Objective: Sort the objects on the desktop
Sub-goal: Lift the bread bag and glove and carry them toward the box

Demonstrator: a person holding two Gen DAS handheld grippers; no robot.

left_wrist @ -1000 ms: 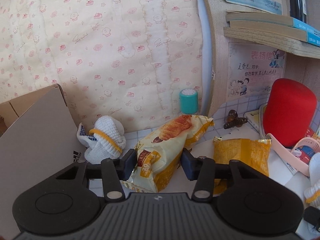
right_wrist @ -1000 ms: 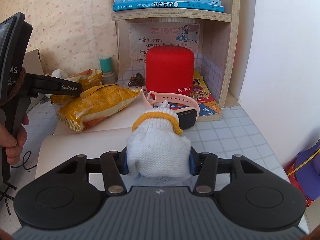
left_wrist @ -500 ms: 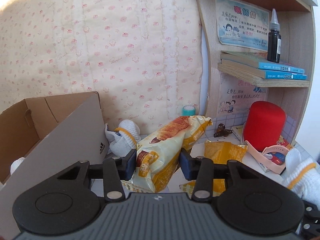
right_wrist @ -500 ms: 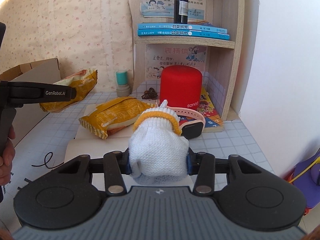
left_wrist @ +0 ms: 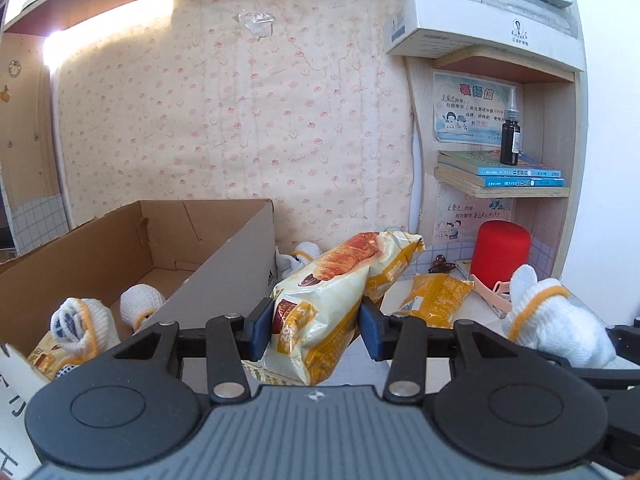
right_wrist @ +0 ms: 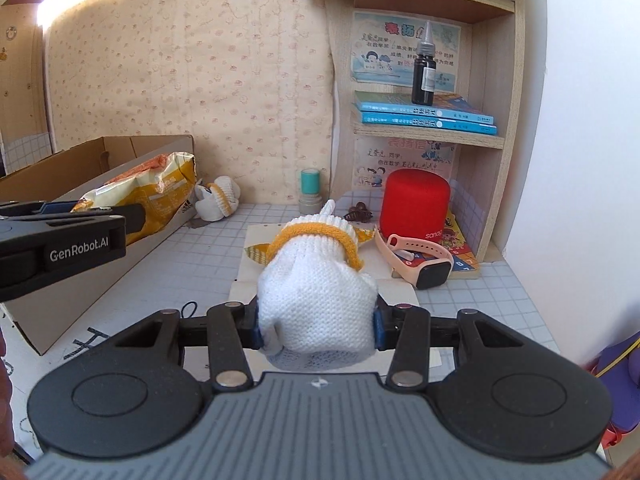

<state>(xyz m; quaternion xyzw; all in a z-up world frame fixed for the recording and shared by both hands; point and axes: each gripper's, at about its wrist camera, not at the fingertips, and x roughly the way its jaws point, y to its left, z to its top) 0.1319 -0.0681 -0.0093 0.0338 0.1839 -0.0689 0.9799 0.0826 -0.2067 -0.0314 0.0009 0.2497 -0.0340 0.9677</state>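
The bread bag (left_wrist: 320, 312) is clamped between the left gripper (left_wrist: 312, 332) fingers, and it has been lifted up off the desk and carried toward the box (left_wrist: 168, 240), so it is now held beside the box wall. The glove (right_wrist: 316, 304) is clamped in the right gripper (right_wrist: 316, 332) and has been raised too, above the white paper (right_wrist: 256, 276). It looks like both are being taken to the box, where gloves and a bag already lie. "GenRobot.AI" can be read on the left gripper. "sanag" is printed on the red speaker (right_wrist: 416, 204). An adidas mark is seen on the box. Chinese words are printed on the shelf poster (right_wrist: 400, 48), too small to be read well.
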